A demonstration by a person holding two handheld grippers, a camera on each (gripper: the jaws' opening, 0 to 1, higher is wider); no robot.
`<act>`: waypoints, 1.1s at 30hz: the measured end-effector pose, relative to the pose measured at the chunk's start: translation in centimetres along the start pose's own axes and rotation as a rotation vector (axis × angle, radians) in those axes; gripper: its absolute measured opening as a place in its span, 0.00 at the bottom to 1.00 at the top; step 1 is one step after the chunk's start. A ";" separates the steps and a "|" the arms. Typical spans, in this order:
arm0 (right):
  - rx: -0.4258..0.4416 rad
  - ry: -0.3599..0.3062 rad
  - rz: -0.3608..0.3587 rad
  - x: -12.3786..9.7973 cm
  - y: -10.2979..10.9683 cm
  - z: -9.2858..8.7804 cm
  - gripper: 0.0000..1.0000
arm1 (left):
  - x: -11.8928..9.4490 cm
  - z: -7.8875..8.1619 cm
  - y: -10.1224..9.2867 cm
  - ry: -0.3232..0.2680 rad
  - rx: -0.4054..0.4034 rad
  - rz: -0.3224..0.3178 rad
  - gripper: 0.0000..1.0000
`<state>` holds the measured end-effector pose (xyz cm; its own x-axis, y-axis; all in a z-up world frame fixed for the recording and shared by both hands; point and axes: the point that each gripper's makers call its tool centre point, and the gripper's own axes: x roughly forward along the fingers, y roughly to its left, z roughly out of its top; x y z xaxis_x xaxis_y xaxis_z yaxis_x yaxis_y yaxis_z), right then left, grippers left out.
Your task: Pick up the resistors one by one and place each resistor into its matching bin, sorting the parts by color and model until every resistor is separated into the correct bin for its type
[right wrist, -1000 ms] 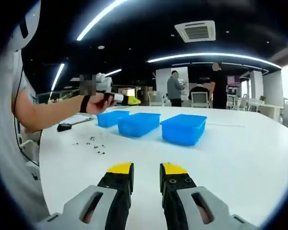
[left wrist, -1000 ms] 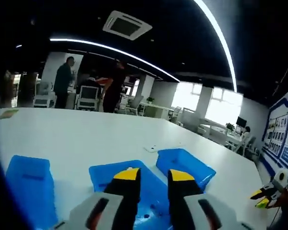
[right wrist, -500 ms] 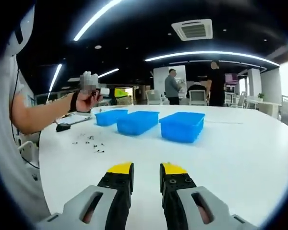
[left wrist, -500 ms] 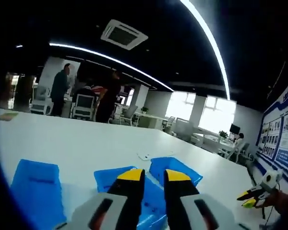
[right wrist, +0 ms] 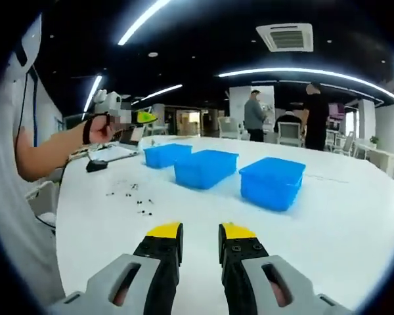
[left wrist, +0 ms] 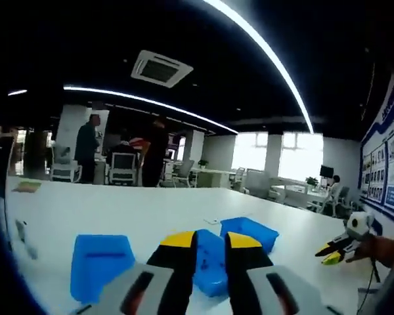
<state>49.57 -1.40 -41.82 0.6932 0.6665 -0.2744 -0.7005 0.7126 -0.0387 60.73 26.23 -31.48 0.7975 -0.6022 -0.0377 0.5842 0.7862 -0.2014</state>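
Three blue bins stand in a row on the white table [right wrist: 328, 230]: the far bin [right wrist: 165, 155], the middle bin [right wrist: 205, 168] and the near bin [right wrist: 276, 182]. Several small dark resistors [right wrist: 135, 198] lie scattered on the table to their left. My right gripper [right wrist: 200, 231] hovers low over bare table, open by a narrow gap with nothing between the jaws. A hand holds my left gripper [right wrist: 143, 118] up at the far left, away from the bins. In the left gripper view, my left gripper [left wrist: 211, 241] is open by a narrow gap above the middle bin [left wrist: 210, 266], with my right gripper [left wrist: 333, 252] at the right.
A black object [right wrist: 97, 165] and a flat pad [right wrist: 115, 153] lie near the table's left edge. The person's arm [right wrist: 46, 151] and body fill the left side. Other people and office chairs are far behind the table, beyond a broad stretch of white top.
My left gripper has drawn up and back from the bins, which now look smaller and farther, and its jaws have narrowed slightly. The right gripper view has turned a little; its jaws are unchanged.
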 end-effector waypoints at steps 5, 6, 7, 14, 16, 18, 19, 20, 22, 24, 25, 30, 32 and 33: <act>-0.078 -0.006 0.069 1.8 1.4 1.9 0.24 | -2.5 1.9 -2.1 -0.124 0.115 -0.031 0.19; -0.079 -0.011 0.079 2.0 1.7 2.2 0.24 | -3.2 1.6 -2.6 -0.125 0.128 -0.031 0.19; -0.083 -0.013 0.096 2.2 2.2 2.3 0.24 | -3.9 1.0 -3.4 -0.120 0.135 -0.029 0.19; -0.154 0.042 0.139 2.7 2.6 2.1 0.24 | -8.4 -7.7 -6.7 0.128 0.234 -0.021 0.18; -0.175 0.059 0.147 3.1 2.1 1.8 0.24 | -9.1 -8.6 -7.2 0.147 0.212 0.005 0.17; -0.191 0.073 0.157 3.6 2.2 1.8 0.24 | -9.2 -9.5 -7.5 0.159 0.128 0.020 0.18; -0.197 0.081 0.172 4.0 2.4 1.7 0.24 | -9.0 -9.8 -7.8 0.158 0.141 0.015 0.18; -0.205 0.091 0.199 4.3 3.0 1.7 0.24 | -8.9 -10.0 -7.9 0.160 0.143 0.021 0.18; -0.235 0.115 0.267 5.2 3.7 1.5 0.24 | -8.8 -10.2 -7.8 0.163 0.139 0.041 0.18; -0.229 0.175 0.375 6.3 5.3 0.7 0.24 | -8.8 -10.2 -7.8 0.167 0.132 0.046 0.18; -0.201 0.210 0.410 6.7 5.7 0.2 0.24 | -8.8 -10.2 -7.6 0.170 0.136 0.045 0.18; -0.351 0.435 0.554 9.7 7.8 -1.4 0.22 | -9.1 -9.4 -6.2 0.168 0.117 0.073 0.18; -0.388 0.512 0.623 10.1 8.9 -1.9 0.20 | -9.7 -9.4 -6.1 0.207 0.161 0.098 0.18; -0.418 0.529 0.646 10.5 9.5 -2.0 0.20 | -9.9 -9.4 -6.3 0.213 0.176 0.102 0.18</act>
<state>49.87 11.89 -46.94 0.0525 0.6465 -0.7611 -0.9986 0.0334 -0.0406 47.73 25.90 -39.07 0.8146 -0.5198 -0.2574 0.5348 0.8448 -0.0136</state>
